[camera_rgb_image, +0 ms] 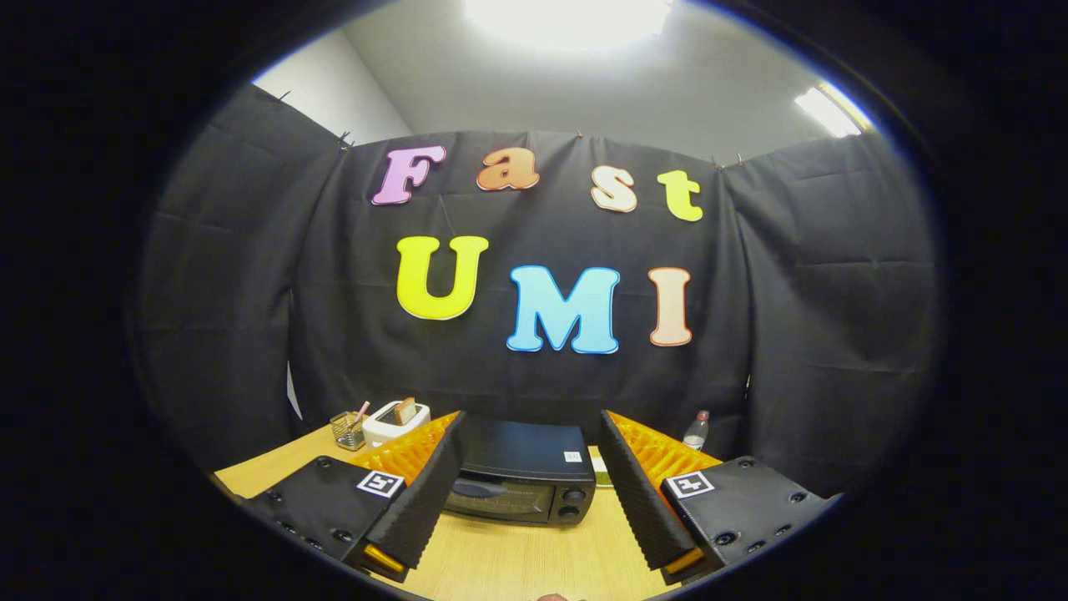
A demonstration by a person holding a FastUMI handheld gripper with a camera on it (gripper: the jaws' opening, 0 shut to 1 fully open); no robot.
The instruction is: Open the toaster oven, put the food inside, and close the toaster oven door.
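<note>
A black toaster oven stands on the wooden table with its glass door shut and two knobs on its right side. It sits beyond my fingers, framed in the gap between them. My gripper is open, with nothing between its ridged black pads. The left finger and the right finger are spread wide, orange backing showing behind each. I cannot make out the food on the table.
A white pop-up toaster with a slice of bread in it stands behind the left finger. Beside it is a wire mesh holder with utensils. A clear bottle stands behind the right finger, by the black cloth wall.
</note>
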